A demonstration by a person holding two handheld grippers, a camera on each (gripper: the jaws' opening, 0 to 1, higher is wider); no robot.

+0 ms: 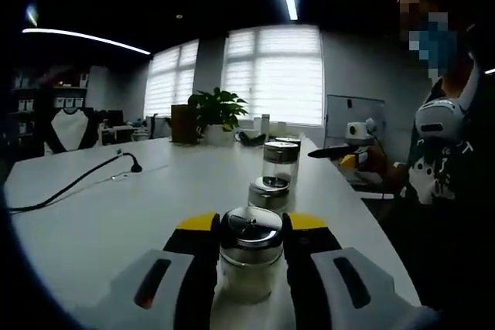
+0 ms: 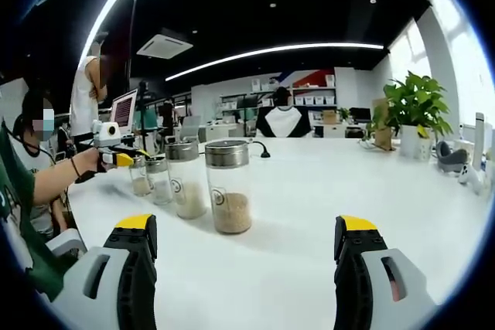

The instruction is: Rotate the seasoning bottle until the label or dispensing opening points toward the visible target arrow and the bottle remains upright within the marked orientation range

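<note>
On the long white table (image 1: 116,214), toward the near edge in the left gripper view, the left gripper (image 1: 251,231) has its two yellow-tipped black jaws closed against the sides of a seasoning bottle (image 1: 250,256), a clear glass jar with a shiny metal lid and pale contents, standing upright. Beyond it a row of more glass jars runs away along the table: a low second jar (image 1: 268,192), then a taller third jar (image 1: 280,163), both upright with metal lids. A black cable (image 1: 73,183) trails across the far left part of the table. A potted plant (image 1: 216,113) stands at the far end in front of bright windows with blinds. A person (image 1: 441,137) sits beside the table's right edge. In the right gripper view, the right gripper (image 2: 246,241) has its jaws spread wide apart, holding nothing, low over the bare table surface. Ahead of it, between the jaws, stands a tall jar of brownish granules (image 2: 228,185) with a metal lid, upright, first in a line of similar jars (image 2: 186,179) running toward the left. At that far left end the other gripper (image 2: 116,148) shows at the last bottle, held by the person's hand (image 2: 89,161). The plant (image 2: 418,110) stands at the right.
</note>
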